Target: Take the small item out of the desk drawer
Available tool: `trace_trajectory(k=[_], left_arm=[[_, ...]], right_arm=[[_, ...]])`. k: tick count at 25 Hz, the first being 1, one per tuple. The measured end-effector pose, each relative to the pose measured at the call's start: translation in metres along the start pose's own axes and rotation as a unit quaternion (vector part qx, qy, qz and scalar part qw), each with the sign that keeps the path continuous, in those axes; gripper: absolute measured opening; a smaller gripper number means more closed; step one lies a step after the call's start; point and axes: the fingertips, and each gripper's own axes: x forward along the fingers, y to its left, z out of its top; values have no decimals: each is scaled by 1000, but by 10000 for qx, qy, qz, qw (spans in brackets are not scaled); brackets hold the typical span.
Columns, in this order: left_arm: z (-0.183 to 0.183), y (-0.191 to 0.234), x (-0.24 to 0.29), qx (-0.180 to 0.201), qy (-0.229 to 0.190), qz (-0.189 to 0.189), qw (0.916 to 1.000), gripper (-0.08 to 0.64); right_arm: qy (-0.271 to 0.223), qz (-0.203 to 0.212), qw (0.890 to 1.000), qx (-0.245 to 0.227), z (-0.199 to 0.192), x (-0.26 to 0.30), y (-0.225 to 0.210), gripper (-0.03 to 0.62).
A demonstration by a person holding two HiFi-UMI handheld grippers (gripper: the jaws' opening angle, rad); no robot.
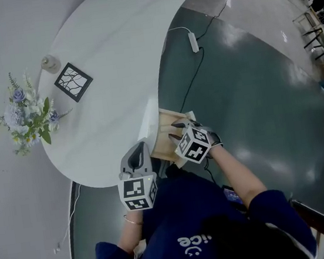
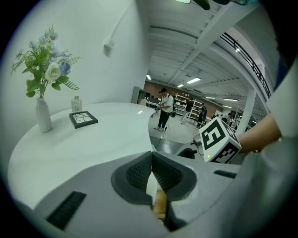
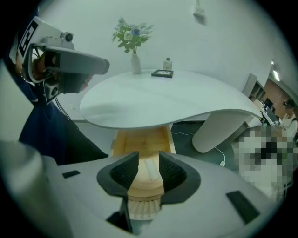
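Above open drawer [image 3: 139,139], right gripper [image 3: 149,163] steeply down, jaws apart.

Desk [image 1: 111,55] 1; open drawer [image 1: 165,132] 1, desk's 5 o'clock; small white item [image 3: 150,169] 1; vase of flowers [image 2: 43,116] 1, desk's 9 o'clock; bottle [image 1: 50,63] 1; framed tile [image 1: 73,82] 1; floor power strip [image 1: 194,42] 1; grippers 2: left gripper [image 2: 152,155], right gripper [image 3: 148,157]

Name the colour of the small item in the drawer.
The small item is white against the wooden drawer; clearest in the right gripper view.
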Motion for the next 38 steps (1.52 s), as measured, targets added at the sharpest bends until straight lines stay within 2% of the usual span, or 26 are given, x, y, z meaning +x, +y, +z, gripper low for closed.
trace_trajectory(k=[7,14,19,26,38], left_arm=[[-2,23,-8,-91,28,176,9998,3],[-7,47,-20,-195,58,422,9989,3],[-15,52,-21,-219,181,361,9989,3],[-22,57,-21,-303,290,389,9984,3],[-21,60,-12,-248,397,355,9983,3]], right_arm=[[585,274,9946,-815,-10,35,6,160],[1031,411,9881,-1063,-24,69,12,186],[1313,519,9796,-1431,-31,88,17,192],[1455,363,9771,-1508,-45,107,8,232],[1690,421,9689,-1759,-57,137,8,238]])
